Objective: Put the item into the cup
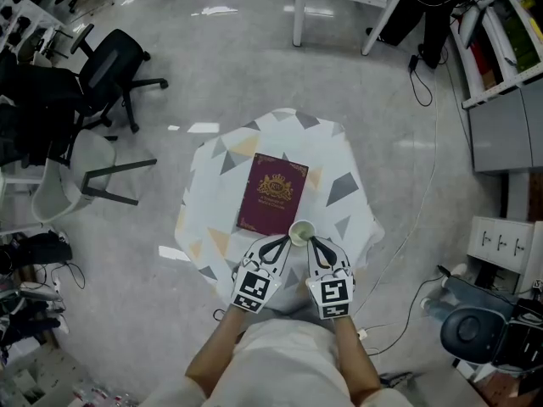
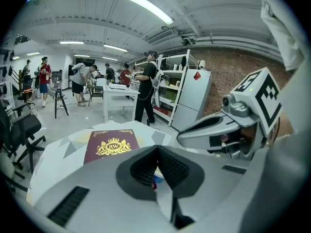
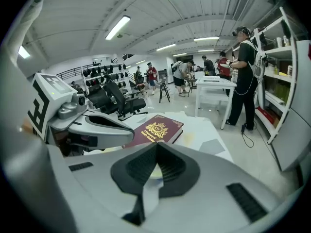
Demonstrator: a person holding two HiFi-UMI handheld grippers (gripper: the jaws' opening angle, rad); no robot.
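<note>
Jaws of the left gripper are pressed together at the tips, and so are those of the right gripper. Only a tiny blue and red bit is seen in the gap under the left black ribbed pads; what it is cannot be told. The small round pale cup is set between both tips, just beside the dark red hard book with a gold crest, on the white table cloth with grey and yellow triangles.

Pale cup – upright, mouth open, set at near edge of table. Small multicoloured item – glimpsed between closed jaws of left gripper.
</note>
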